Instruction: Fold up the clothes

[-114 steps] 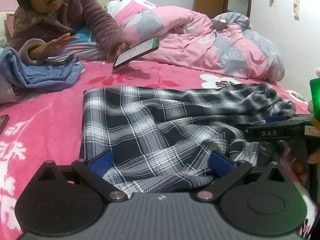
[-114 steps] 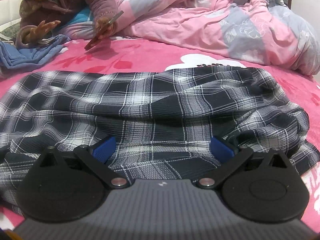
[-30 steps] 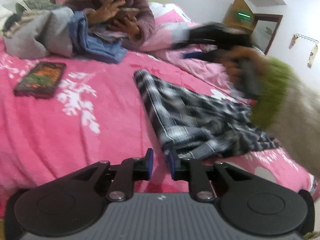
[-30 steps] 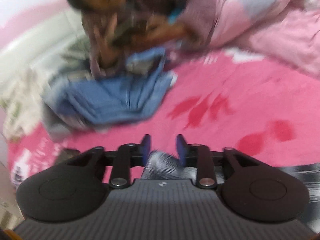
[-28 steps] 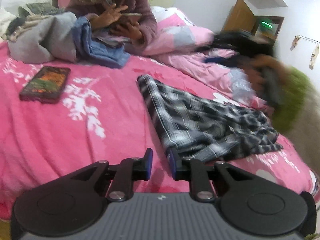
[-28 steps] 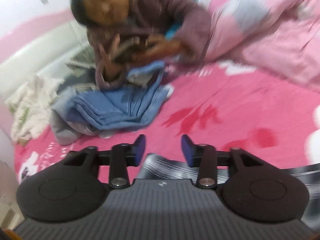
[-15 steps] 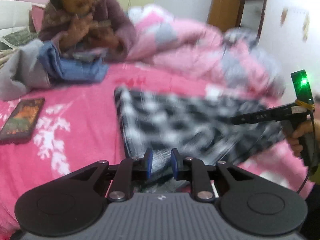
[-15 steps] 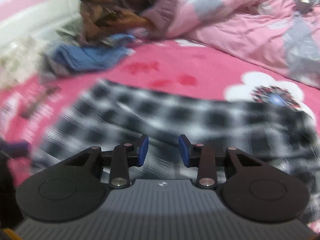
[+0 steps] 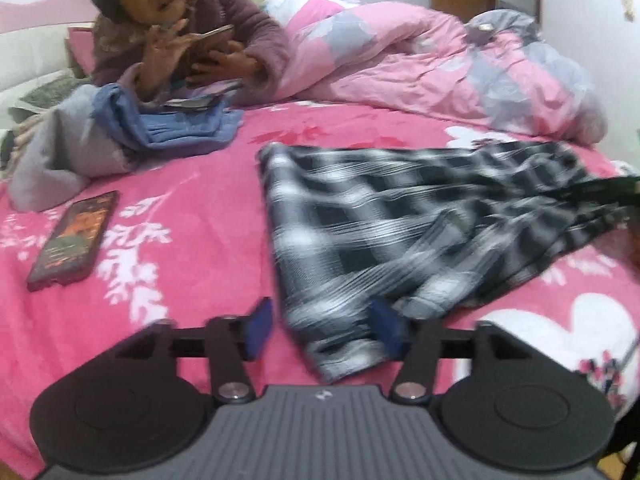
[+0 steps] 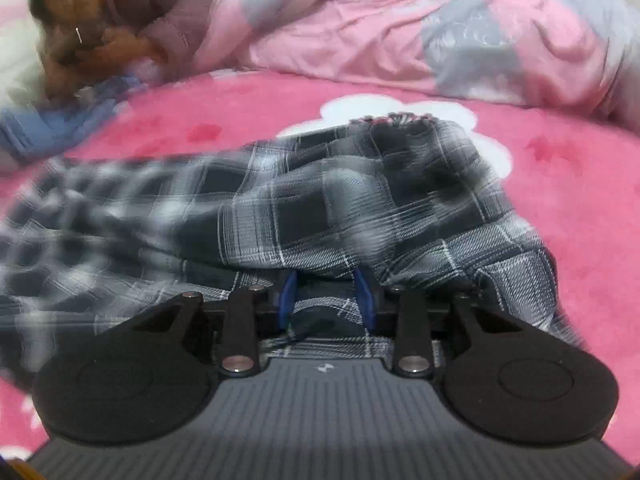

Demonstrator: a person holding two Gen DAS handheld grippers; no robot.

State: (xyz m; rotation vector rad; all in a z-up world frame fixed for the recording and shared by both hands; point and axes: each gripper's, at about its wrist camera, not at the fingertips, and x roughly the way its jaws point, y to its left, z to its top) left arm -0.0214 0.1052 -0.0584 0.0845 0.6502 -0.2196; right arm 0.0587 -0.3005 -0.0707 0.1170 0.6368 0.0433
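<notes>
1. The plaid garment (image 9: pixel 400 232) lies on the pink bed (image 9: pixel 192 240), laid out in a long flattish band running from the left gripper's end toward the right gripper's, with rumpled ridges across it. Part of it looks doubled over, but blur keeps you from counting layers.

2. Expect thin woven cloth: light, limp and not fragile. It will sag and drag from wherever you lift it, and a shallow pinch on a single layer may slip. The fuzzy bedcover will likely cling to it a little.

3. Take it at corners or along a hem, gathering every layer at that spot so the stack moves together.

4. Your left gripper (image 9: pixel 320 326) has its jaws spread wide. The near corner of the garment lies between the two blue pads, resting on the bed, with nothing pinched.

5. Your right gripper (image 10: pixel 326 300) is at the bunched end, its jaws partly apart. A raised fold of cloth drapes over the tips and more cloth lies between and under them; whether the pads actually grip it you cannot tell.

6. Whether this is a fold being started or one just laid down, the scene fits both.
</notes>
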